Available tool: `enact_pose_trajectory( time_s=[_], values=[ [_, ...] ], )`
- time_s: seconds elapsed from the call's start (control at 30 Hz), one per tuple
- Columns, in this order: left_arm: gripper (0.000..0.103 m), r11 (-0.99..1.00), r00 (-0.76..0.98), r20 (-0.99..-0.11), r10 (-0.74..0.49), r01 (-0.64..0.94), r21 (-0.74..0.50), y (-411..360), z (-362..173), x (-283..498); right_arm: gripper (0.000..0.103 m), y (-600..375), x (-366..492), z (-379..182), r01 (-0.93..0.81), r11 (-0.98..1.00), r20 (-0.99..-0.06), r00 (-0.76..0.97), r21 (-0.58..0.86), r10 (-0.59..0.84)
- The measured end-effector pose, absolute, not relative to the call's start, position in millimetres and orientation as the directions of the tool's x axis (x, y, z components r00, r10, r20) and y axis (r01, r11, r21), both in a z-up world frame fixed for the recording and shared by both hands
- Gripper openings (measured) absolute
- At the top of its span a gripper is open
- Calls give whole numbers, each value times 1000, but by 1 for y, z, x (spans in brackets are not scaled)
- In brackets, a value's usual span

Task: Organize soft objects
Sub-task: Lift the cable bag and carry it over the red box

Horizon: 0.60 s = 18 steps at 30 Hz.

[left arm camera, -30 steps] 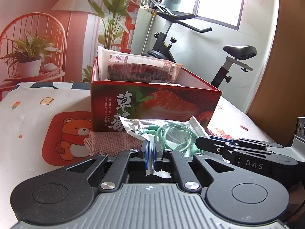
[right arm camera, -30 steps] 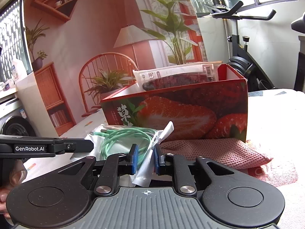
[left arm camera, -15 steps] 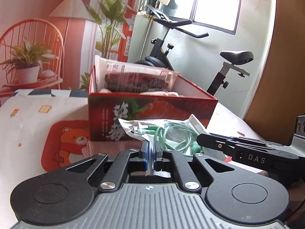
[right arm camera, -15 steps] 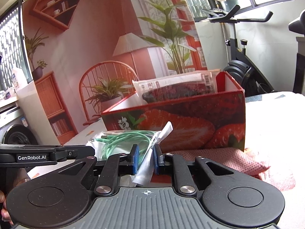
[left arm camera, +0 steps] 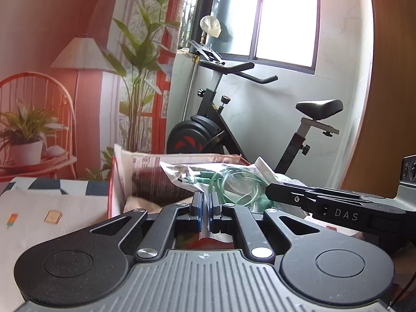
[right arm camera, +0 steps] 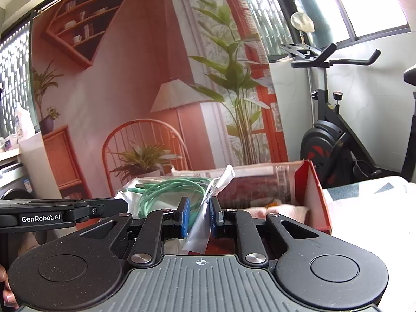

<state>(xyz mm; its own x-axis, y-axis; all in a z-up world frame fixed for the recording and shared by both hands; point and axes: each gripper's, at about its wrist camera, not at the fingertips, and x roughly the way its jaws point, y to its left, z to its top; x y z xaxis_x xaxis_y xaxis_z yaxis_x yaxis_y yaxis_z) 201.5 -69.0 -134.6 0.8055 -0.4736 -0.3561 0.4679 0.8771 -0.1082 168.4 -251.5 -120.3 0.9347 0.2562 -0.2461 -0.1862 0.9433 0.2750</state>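
**A:** what's the stuff actually made of? trying to read the textures here.

**B:** main item is a clear crinkly plastic bag (left arm camera: 228,179) with a coil of pale green tubing (right arm camera: 169,189) inside, thin and glossy, looped in loose rings. It's held up over the open top of the red cardboard box (right arm camera: 316,197). The box has flat stiff walls, white on the inside. In it there's a flat printed packet (right arm camera: 260,184) with something dark red inside, standing on edge, and under it a bit of pinkish waffle-knit cloth (right arm camera: 283,212).

**A:** and who's holding the bag?

**B:** both. The left hand-held gripper (left arm camera: 205,205) has its blue pads squeezed almost together on the bag's near edge, only a sliver of film between them. The right hand-held gripper (right arm camera: 198,215) pinches a twisted corner of the same bag, with a slightly wider gap because the plastic is bunched up there. Each one shows up in the other's camera as a flat black bar coming in from the side, so they sit just beside each other, both pointing roughly level toward the box.

**A:** surface underneath?

**B:** tabletop (left arm camera: 52,213) with a white cloth, little popsicle and toast prints on it. Matte, smooth-looking.
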Motion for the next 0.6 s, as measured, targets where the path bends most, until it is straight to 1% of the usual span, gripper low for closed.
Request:
enact_pose_trajectory(
  time_s=[0.13, 0.23, 0.6],
  values=[
    [6, 869, 785, -379, -490, 475, -139, -79, -133, 234, 15, -266, 198, -115, -159, 949, -258, 938, 272, 232],
    [6, 870, 774, -409, -484, 474, -133, -91, -137, 252, 15, -276, 218, -117, -140, 955, -272, 938, 263, 213],
    [6, 874, 698, -546, -464, 459, -157, -114, -164, 299, 15, -299, 266, -154, -60, 953, -395, 901, 297, 180]
  ],
)
